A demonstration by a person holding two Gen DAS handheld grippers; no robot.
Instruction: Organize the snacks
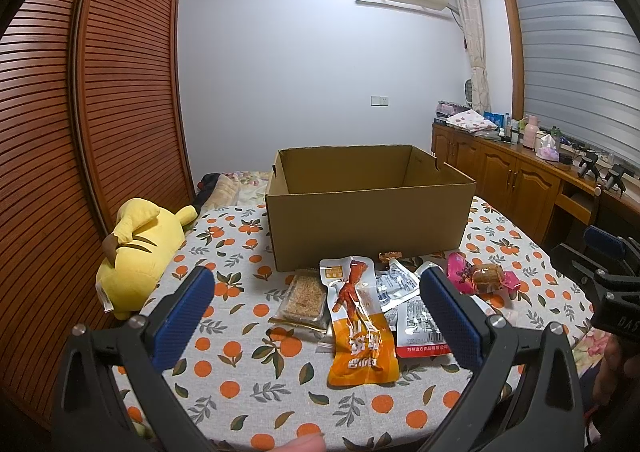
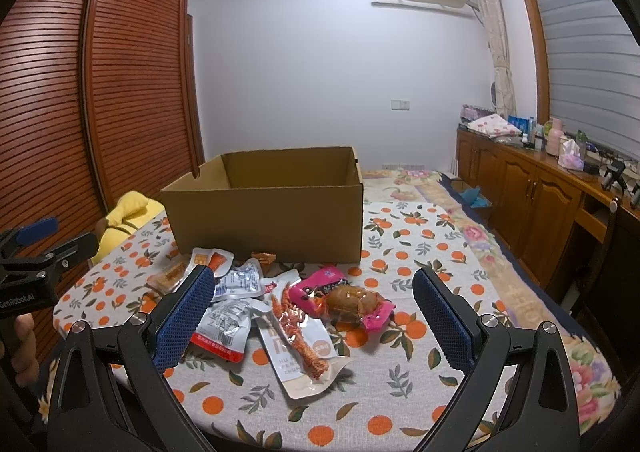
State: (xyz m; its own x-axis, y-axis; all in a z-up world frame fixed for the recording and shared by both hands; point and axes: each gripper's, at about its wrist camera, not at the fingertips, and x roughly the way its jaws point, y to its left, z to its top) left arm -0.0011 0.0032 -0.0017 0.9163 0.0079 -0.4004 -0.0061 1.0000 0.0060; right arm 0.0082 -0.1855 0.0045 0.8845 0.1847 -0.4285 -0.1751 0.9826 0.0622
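A bedroom holds a table (image 1: 240, 376) covered with an orange-fruit-print cloth, standing beside a slatted wooden wardrobe (image 1: 120, 91). One open cardboard box (image 1: 368, 207) stands on the table and serves as the landmark. A yellow plush toy (image 1: 140, 248) lies left of the box.

The snacks lie in a loose cluster on the cloth directly in front of the box, on its near side. The left hand-held gripper (image 1: 316, 316) hovers on the near side of this cluster, fingers spread wide apart and empty; the orange chicken-foot packet (image 1: 356, 328) lies between its fingertips. The right hand-held gripper (image 2: 316, 316) also stands wide apart and empty; the white chicken-foot packet (image 2: 300, 344) and the pink packet (image 2: 348, 302) lie between its fingertips.

Count in front of the box:
- one clear-wrapped cracker bar (image 1: 302, 300)
- one orange packet
- one white packet, partly readable "HU" and "FENG"
- two white-and-blue packets (image 2: 236, 280), the nearer with a red strip of small Chinese print
- one pink packet
- one small brown wrapped piece (image 1: 390, 256), touching the box

The left hand-held gripper body reads "GenRobot.AI" in the right wrist view.
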